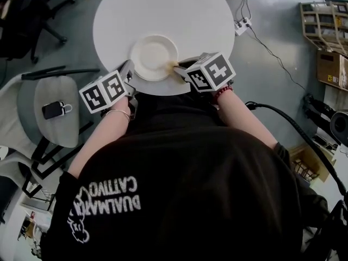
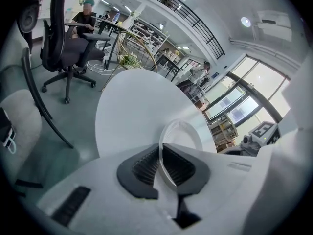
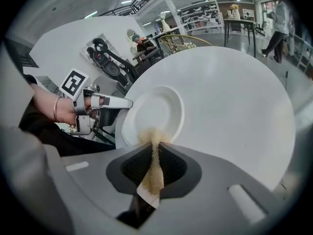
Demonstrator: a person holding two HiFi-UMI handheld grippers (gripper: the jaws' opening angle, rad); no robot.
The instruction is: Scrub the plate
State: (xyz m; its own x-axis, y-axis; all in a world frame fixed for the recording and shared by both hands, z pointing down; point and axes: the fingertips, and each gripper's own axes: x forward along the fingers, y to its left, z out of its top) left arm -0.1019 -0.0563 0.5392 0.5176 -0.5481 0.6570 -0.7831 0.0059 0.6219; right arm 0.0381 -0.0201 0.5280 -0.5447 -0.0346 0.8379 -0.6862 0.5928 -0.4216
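A white plate [image 1: 154, 57] lies at the near edge of the round white table [image 1: 163, 10]. My left gripper [image 1: 129, 75] is shut on the plate's left front rim. In the left gripper view the thin rim [image 2: 178, 131] runs edge-on between the dark pads [image 2: 142, 163]. My right gripper [image 1: 182, 72] is shut on a tan scrubbing pad [image 3: 154, 168], and the pad's frayed tip [image 1: 174, 67] touches the plate's right front rim. The right gripper view shows the plate [image 3: 156, 109] just beyond the pad, with the left gripper [image 3: 105, 104] at its left edge.
A grey chair [image 1: 51, 110] with a small dark device [image 1: 54, 109] on its seat stands left of me. A power strip and cable [image 1: 242, 25] lie on the floor to the right of the table. Shelves [image 1: 326, 20] stand at the far right. A black office chair [image 2: 63, 48] stands beyond the table.
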